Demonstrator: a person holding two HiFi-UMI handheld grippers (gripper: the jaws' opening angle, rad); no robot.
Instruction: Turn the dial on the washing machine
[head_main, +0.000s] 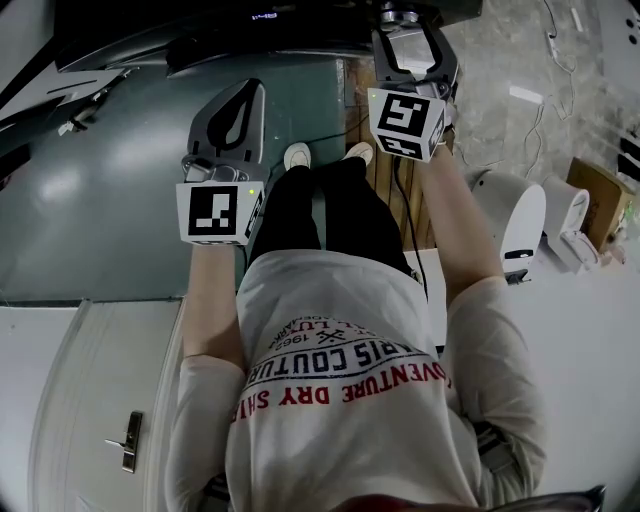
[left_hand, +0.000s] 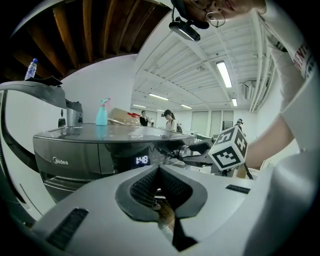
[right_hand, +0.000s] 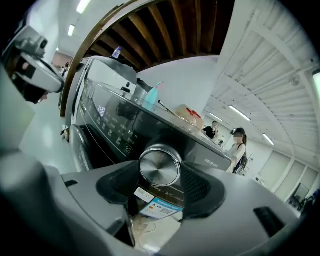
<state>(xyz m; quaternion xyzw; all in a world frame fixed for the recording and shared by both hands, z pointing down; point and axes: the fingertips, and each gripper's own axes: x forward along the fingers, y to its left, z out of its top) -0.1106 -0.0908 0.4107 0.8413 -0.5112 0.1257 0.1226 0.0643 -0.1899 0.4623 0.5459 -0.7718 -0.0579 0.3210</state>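
The dial (right_hand: 160, 166), a round brushed-metal knob, sits on the dark front panel of the washing machine (right_hand: 107, 122), towards the panel's right end and just above a white and blue sticker (right_hand: 157, 206). The right gripper (right_hand: 160, 170) is on it: its 2 black pads stand wide apart, 1 against each side of the dial, so the jaws grip the knob between them. From the head view this gripper (head_main: 405, 25) reaches to the machine's front edge at the top of the picture, with its marker cube (head_main: 407, 124) behind the jaws.

The left gripper (left_hand: 158, 169) is off to the side and holds nothing. Its jaws are closed, tips meeting, with only the teardrop gap behind them. It points at the machine's front, near a lit display (left_hand: 141, 160) that reads 1:48, but does not touch it. In the head view the left gripper (head_main: 250, 90) hangs over the grey floor (head_main: 100, 200), lower than the right one, and its own cube (head_main: 220, 212) faces up.

On the machine's flat top stand a light blue spray bottle (left_hand: 102, 112) and a metal pot (left_hand: 73, 116) beside it. The person's 2 white shoes (head_main: 298, 155) show below, between the arms.
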